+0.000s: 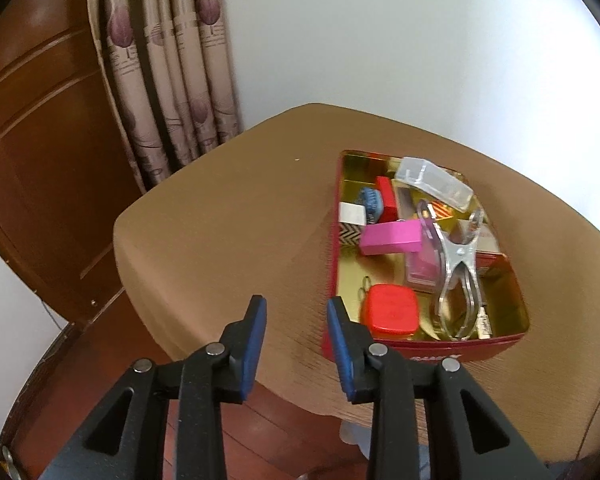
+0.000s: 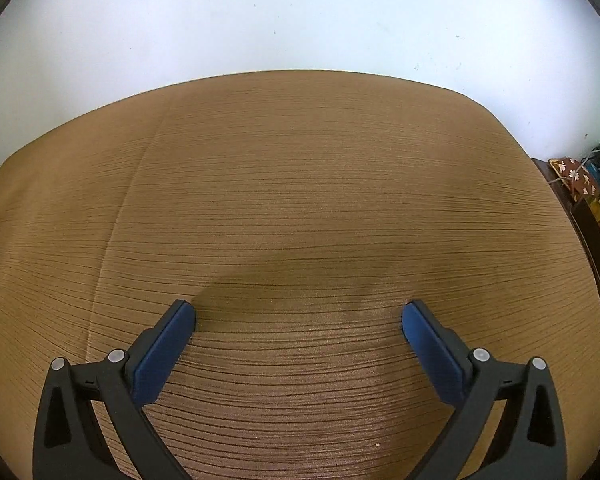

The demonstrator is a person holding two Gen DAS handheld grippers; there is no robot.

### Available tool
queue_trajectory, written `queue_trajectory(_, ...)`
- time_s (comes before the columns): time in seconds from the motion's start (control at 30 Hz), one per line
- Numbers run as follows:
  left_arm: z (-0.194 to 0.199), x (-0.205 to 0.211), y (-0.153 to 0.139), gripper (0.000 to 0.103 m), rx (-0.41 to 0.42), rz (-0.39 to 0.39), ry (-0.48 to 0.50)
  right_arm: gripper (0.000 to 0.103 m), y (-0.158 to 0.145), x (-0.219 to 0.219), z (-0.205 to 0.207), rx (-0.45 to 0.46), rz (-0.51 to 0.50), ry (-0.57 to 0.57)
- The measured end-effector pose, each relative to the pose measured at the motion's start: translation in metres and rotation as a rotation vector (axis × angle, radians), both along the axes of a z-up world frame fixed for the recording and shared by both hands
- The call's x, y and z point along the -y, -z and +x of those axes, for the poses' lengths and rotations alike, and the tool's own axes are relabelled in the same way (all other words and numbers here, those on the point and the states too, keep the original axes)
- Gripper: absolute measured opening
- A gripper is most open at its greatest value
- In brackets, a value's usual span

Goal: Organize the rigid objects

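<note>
My left fingers (image 1: 296, 312) stand narrowly apart, empty, just beside the red rectangular tin (image 1: 508, 344) of small objects on the brown cloth-covered table (image 1: 228, 220). My right fingers (image 2: 299, 312) spread wide, empty.

We find a red tin (image 1: 428, 350) lying open on the table (image 1: 228, 216). It holds a pink block (image 1: 390, 238), a red case (image 1: 390, 312) and a metal clip (image 1: 458, 276), jumbled.

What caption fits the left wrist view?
Open left claw hovers beside a red tin packed with small items on a brown-clothed table.
</note>
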State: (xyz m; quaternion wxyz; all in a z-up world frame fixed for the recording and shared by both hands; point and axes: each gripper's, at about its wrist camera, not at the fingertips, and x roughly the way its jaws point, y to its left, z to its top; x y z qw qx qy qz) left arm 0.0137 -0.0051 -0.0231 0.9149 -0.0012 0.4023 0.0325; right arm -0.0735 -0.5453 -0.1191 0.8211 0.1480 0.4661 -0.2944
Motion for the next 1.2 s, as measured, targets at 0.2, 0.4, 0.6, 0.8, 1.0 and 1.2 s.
queue_trajectory(0.2,-0.003,0.013,0.000,0.033,0.002,0.007,0.058,0.103,-0.005,-0.009,0.005,-0.004,-0.004,0.090)
queue_trajectory(0.4,-0.007,0.020,-0.002,0.034,0.019,0.032,0.085,0.103,-0.022,-0.058,0.007,0.115,0.049,0.021)
queue_trajectory(0.6,-0.009,0.020,-0.003,0.034,0.019,0.020,0.093,0.103,-0.062,-0.160,0.018,0.259,0.015,-0.164)
queue_trajectory(0.8,-0.012,0.023,-0.007,0.034,0.037,-0.001,0.122,0.103,-0.119,-0.258,0.026,0.370,-0.044,-0.375)
queue_trajectory(1.0,-0.021,0.024,-0.018,0.039,0.106,0.020,0.110,0.103,-0.156,-0.350,0.027,0.446,-0.205,-0.517)
queue_trajectory(1.2,-0.023,0.014,-0.029,0.039,0.138,-0.018,0.068,0.103,-0.166,-0.384,0.028,0.498,-0.213,-0.549)
